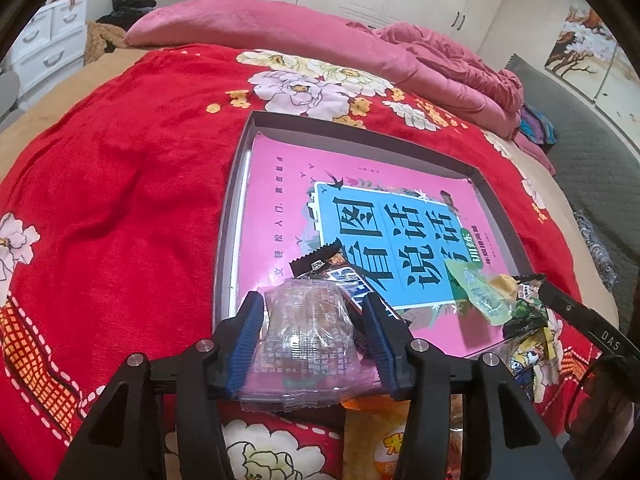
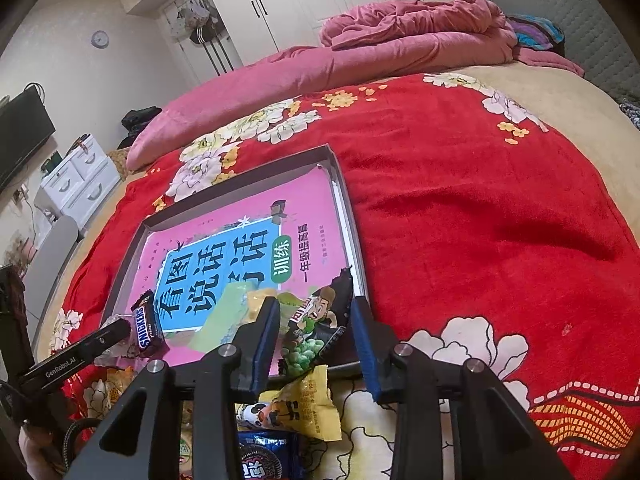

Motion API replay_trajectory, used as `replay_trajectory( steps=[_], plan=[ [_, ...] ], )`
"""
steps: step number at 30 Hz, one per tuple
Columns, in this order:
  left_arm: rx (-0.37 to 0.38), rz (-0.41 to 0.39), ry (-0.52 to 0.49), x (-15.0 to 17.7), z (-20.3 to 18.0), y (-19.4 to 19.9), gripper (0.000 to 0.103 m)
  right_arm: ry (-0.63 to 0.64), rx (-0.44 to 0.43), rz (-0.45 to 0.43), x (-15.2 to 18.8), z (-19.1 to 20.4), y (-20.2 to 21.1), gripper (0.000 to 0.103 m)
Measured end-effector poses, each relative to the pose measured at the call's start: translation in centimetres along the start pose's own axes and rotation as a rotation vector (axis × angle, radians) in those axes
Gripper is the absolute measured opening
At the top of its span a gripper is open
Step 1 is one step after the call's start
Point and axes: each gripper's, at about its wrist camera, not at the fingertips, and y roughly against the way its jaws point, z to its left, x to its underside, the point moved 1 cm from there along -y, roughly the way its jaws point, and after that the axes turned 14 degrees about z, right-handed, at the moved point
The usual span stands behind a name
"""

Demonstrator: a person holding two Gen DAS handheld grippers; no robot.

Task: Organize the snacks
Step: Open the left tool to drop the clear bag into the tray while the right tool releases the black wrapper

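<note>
A shallow grey tray (image 1: 360,130) (image 2: 240,182) lies on the red flowered blanket with a pink and blue book inside it. My left gripper (image 1: 312,304) stands open around a clear-wrapped snack (image 1: 308,344) that rests over the tray's near edge. A Snickers bar (image 1: 320,266) (image 2: 146,326) lies just beyond it on the book. My right gripper (image 2: 316,306) is open too. Between its blue pads, at the tray's near right corner, lies a dark cartoon packet of green peas (image 2: 316,332) (image 1: 524,308). A pale green packet (image 1: 480,292) (image 2: 224,316) rests between the two groups.
Loose snacks lie on the blanket under the grippers: a yellow packet (image 2: 308,404), a blue biscuit pack (image 2: 264,456) and an orange packet (image 1: 384,436). A rumpled pink quilt (image 1: 440,64) (image 2: 400,36) borders the far side. White drawers (image 2: 80,180) stand left of the bed.
</note>
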Motion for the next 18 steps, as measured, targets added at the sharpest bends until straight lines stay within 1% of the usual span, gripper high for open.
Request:
replay_trajectory(
  steps=[5,8,10,13,15,18],
  plan=[
    [0.006,-0.011,0.002,0.0,0.0,0.3,0.055,0.004,-0.003,-0.015,-0.1,0.1,0.2,0.037],
    [0.015,-0.020,0.008,0.0,0.2,0.6,0.056,0.009,-0.003,-0.018,-0.1,0.1,0.3,0.040],
    [0.013,-0.030,0.011,-0.1,0.3,0.9,0.060,0.008,-0.005,-0.018,-0.1,0.0,0.3,0.041],
    [0.020,-0.037,0.026,-0.2,0.8,1.2,0.060,0.006,-0.005,-0.020,-0.1,0.0,0.4,0.041],
    [0.041,-0.043,0.041,-0.2,1.2,1.5,0.060,0.003,-0.008,-0.021,-0.1,0.0,0.4,0.041],
    [0.047,-0.067,0.046,-0.2,1.4,2.1,0.060,0.000,-0.012,-0.022,-0.1,-0.1,0.6,0.041]
  ],
)
